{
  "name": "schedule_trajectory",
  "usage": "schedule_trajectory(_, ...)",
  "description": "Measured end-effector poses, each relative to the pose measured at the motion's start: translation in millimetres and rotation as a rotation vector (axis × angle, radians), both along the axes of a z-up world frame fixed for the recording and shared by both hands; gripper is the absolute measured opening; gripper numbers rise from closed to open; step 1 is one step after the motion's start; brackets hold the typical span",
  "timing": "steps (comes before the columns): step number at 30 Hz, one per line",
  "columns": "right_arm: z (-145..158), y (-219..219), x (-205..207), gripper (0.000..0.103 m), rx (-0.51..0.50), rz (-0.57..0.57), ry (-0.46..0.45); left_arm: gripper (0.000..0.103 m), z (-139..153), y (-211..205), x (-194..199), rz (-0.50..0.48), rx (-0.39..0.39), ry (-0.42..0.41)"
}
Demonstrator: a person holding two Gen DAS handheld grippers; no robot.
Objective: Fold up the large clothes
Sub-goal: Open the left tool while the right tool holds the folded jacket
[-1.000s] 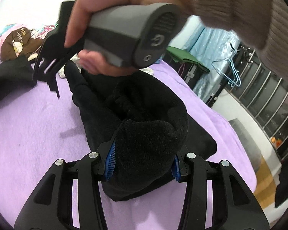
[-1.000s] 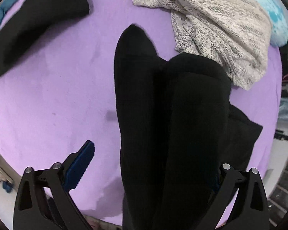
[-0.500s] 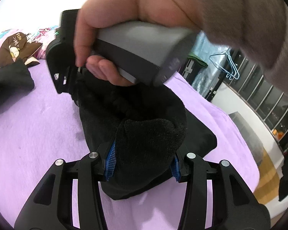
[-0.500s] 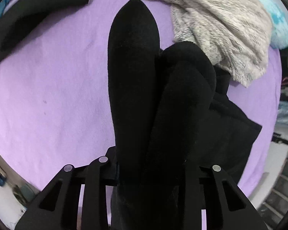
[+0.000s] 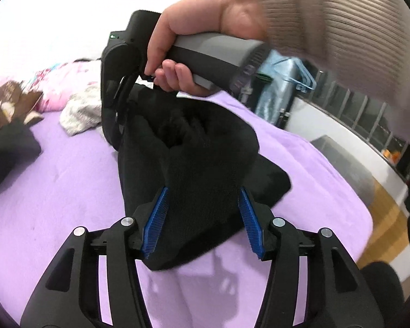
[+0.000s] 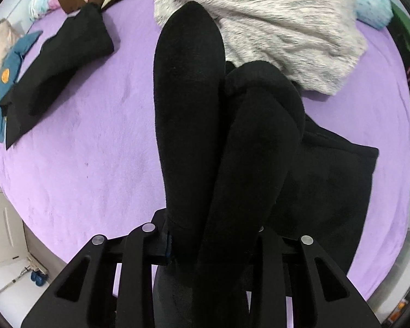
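Fleece (image 5: 205, 169) now hangs gathered over the purple bedspread (image 5: 54, 186), right gripper (image 6: 213, 242) newly clamped on it, left gripper (image 5: 202, 218) easing wider around it.

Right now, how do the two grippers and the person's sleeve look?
Both grippers are black with round silver bolts. The left gripper has ribbed blue pads. The right gripper has a grey handle. The sleeve is beige ribbed knit.

Grey knit (image 6: 273, 22) on purple blanket (image 6: 95, 150)
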State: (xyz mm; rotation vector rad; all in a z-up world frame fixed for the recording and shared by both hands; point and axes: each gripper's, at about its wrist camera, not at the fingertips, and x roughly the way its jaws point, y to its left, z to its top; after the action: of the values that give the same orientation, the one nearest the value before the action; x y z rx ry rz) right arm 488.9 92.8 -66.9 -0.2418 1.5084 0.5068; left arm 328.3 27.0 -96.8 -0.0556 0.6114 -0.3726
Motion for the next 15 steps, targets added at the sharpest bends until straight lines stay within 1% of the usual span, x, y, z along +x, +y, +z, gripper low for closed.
schedule_trajectory(1, 3, -8, 3, 0.029, 0.006, -0.014, -0.002, 0.051, -2, -5, -5, -0.007, 0.0, -0.011)
schedule_trajectory(3, 6, -23, 4, 0.029, 0.016, -0.021, 0.0, 0.051, -8, -18, -18, -0.068, -0.005, -0.016)
schedule_trajectory(5, 9, -35, 6, 0.029, 0.027, -0.018, 0.003, 0.051, -4, -21, -27, -0.098, -0.01, -0.068)
schedule_trajectory(7, 10, -46, 10, 0.029, 0.04, -0.011, 0.011, 0.051, 3, -17, -33, -0.096, -0.027, -0.13)
schedule_trajectory(8, 10, -52, 12, 0.029, 0.047, -0.011, 0.017, 0.054, 6, -10, -32, -0.083, -0.055, -0.143)
schedule_trajectory(9, 9, -60, 14, 0.029, 0.056, -0.019, 0.021, 0.056, 6, -2, -28, -0.062, -0.082, -0.14)
schedule_trajectory(11, 12, -66, 14, 0.029, 0.067, -0.023, 0.019, 0.056, 1, 22, -13, -0.019, -0.154, -0.104)
schedule_trajectory(12, 9, -74, 18, 0.029, 0.08, -0.028, 0.02, 0.056, -2, 31, -6, -0.003, -0.16, -0.091)
schedule_trajectory(14, 5, -84, 24, 0.029, 0.103, -0.034, 0.022, 0.056, -11, 55, 13, 0.068, -0.156, -0.053)
schedule_trajectory(15, 2, -84, 26, 0.029, 0.111, -0.038, 0.025, 0.056, -17, 67, 20, 0.094, -0.173, -0.029)
